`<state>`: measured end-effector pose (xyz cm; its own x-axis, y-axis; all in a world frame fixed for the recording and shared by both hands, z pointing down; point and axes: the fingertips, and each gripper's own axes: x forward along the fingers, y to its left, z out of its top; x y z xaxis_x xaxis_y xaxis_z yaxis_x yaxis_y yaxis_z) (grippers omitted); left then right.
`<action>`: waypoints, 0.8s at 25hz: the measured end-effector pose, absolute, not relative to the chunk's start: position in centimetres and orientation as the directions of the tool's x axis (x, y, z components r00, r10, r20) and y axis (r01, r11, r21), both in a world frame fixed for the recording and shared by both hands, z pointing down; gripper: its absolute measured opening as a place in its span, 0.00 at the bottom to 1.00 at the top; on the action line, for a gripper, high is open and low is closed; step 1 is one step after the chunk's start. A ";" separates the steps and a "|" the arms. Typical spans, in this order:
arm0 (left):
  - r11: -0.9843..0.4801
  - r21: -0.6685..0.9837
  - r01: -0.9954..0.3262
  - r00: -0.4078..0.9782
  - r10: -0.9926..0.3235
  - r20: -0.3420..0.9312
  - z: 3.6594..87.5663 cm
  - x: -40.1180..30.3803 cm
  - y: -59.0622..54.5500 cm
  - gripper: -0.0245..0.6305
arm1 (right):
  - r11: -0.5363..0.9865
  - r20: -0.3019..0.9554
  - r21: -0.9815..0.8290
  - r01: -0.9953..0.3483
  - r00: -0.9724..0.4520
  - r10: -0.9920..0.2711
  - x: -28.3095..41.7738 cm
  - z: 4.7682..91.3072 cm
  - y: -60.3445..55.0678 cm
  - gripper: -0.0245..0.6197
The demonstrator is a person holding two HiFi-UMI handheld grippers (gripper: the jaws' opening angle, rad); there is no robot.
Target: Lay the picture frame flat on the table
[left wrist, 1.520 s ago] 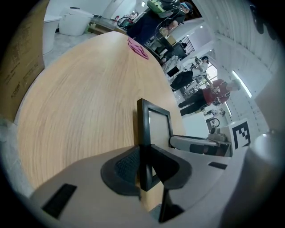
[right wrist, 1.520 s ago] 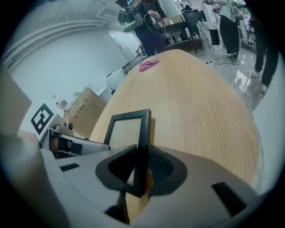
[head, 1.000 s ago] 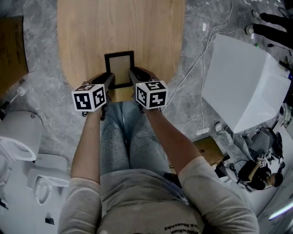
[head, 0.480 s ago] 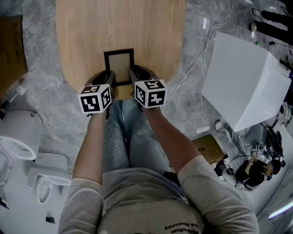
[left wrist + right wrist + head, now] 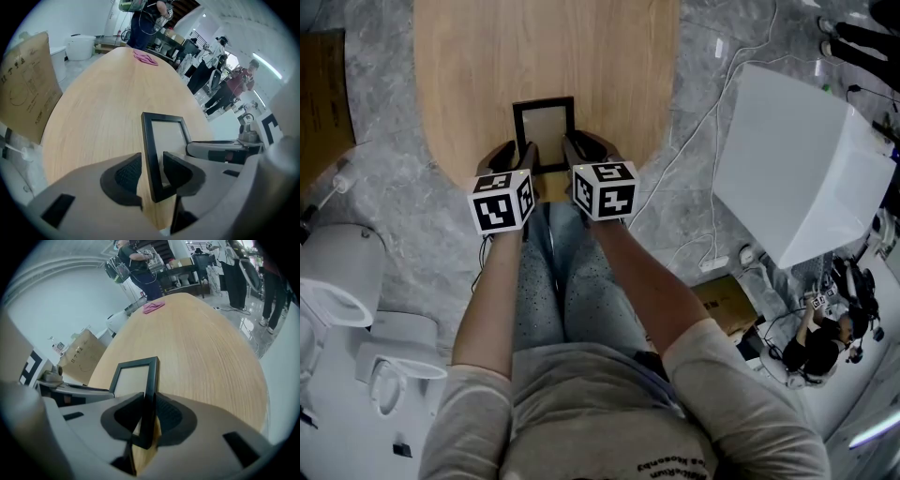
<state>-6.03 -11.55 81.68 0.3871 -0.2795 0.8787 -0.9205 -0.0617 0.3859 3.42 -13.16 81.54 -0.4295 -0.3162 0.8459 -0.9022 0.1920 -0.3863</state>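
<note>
Now the black picture frame (image 5: 545,134) sits at the near end of the wooden table (image 5: 487,66), between our grippers. Our right gripper (image 5: 147,413) is clamped on its right edge. Our left gripper (image 5: 151,171) has just been opening, the frame's left edge between its jaws, pads off it. A pink cloth (image 5: 153,307) lies at the far end, and a cardboard box (image 5: 26,89) stands beside the table.

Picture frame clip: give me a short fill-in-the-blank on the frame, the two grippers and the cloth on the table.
1. The picture frame has a ___ border.
2. Of the left gripper and the right gripper, only the ___ one clamps the frame.
3. The cloth at the far end of the table is ___.

Missing words: black; right; pink.

The left gripper's jaws have just been opening, and the frame's edge stands loose between them.
</note>
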 end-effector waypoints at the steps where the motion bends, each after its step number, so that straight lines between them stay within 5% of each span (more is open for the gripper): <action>1: -0.062 0.381 -0.922 0.382 -0.284 0.879 81.6 -6.1 -11.6 0.27 | 0.192 0.847 -0.383 -0.903 -0.427 -0.318 3.4 81.5 -13.2 0.17; 20: -0.061 0.376 -0.925 0.374 -0.339 0.863 79.2 -6.8 -12.5 0.22 | 0.209 0.851 -0.285 -0.936 -0.347 -0.395 3.5 78.7 -14.0 0.20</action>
